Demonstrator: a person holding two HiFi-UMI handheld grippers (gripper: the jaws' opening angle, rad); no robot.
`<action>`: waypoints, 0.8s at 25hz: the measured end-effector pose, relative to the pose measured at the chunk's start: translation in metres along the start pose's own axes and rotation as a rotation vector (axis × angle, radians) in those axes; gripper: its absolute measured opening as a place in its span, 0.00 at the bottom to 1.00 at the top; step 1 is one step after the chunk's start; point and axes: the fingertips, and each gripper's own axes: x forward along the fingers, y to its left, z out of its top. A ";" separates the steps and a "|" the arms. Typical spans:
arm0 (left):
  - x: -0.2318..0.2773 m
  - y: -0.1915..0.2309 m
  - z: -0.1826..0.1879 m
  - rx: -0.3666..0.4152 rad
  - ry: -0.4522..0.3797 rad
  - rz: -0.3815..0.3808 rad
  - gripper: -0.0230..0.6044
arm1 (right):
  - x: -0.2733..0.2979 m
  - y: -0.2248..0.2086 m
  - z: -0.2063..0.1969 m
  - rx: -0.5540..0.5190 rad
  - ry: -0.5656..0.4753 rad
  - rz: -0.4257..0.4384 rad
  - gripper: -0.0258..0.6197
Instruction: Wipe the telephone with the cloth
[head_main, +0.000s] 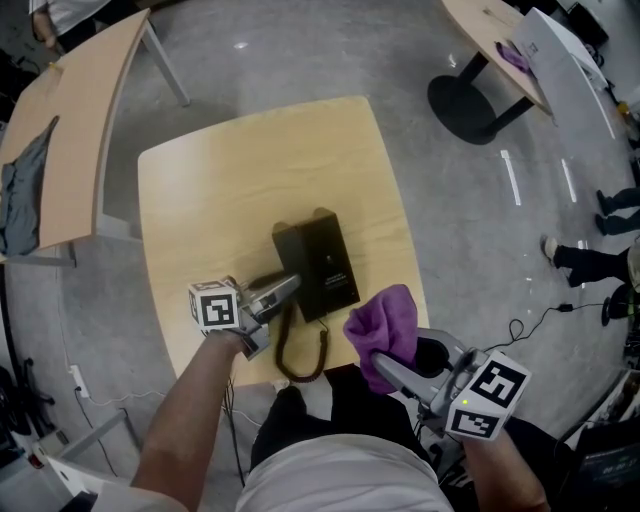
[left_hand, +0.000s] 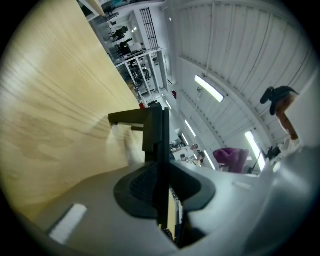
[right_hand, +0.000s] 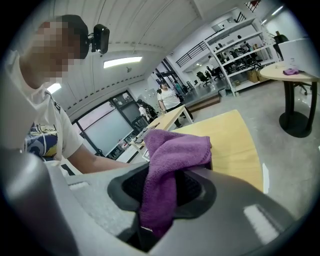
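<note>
presently: black telephone (head_main: 325, 262) sits near the middle of the pale wood desk (head_main: 250, 170), a little toward the person's edge. its long axis runs away from the person, the far end leaning slightly left. curled cord (head_main: 300, 365) loops off the near end toward the desk edge.

left hand-held gripper (head_main: 285, 290): comes in from the near left, jaws narrow and clamped on a thin black edge of the telephone at its near-left side. its own view shows the dark slab edge-on between the pads. whether that part is the handset or the body, cannot tell. reads as the anchor grip, pinning the telephone down.

right hand-held gripper (head_main: 390, 372): jaws pinched on the purple cloth (head_main: 385, 325), which bunches up and out past the tips. it hangs at the near right edge of the desk.

key relation: the telephone lies ahead and to the left of the cloth. the cloth bunch is just beside the telephone's near-right corner; contact or a small gap, cannot tell from above. the right side is the nearer one for the wipe.

judgement: the stroke likely wants a short carry forward-left onto the top face, then passes along the long axis, away from the left grip.
</note>
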 end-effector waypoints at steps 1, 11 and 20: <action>0.000 0.000 0.000 0.000 0.000 0.000 0.17 | 0.000 0.000 0.000 0.000 0.001 0.001 0.22; 0.000 0.001 -0.001 -0.006 0.006 0.035 0.18 | 0.004 0.000 0.004 -0.005 0.005 0.029 0.22; -0.002 0.006 -0.001 0.026 0.031 0.123 0.26 | 0.004 -0.004 0.005 -0.015 0.002 0.043 0.22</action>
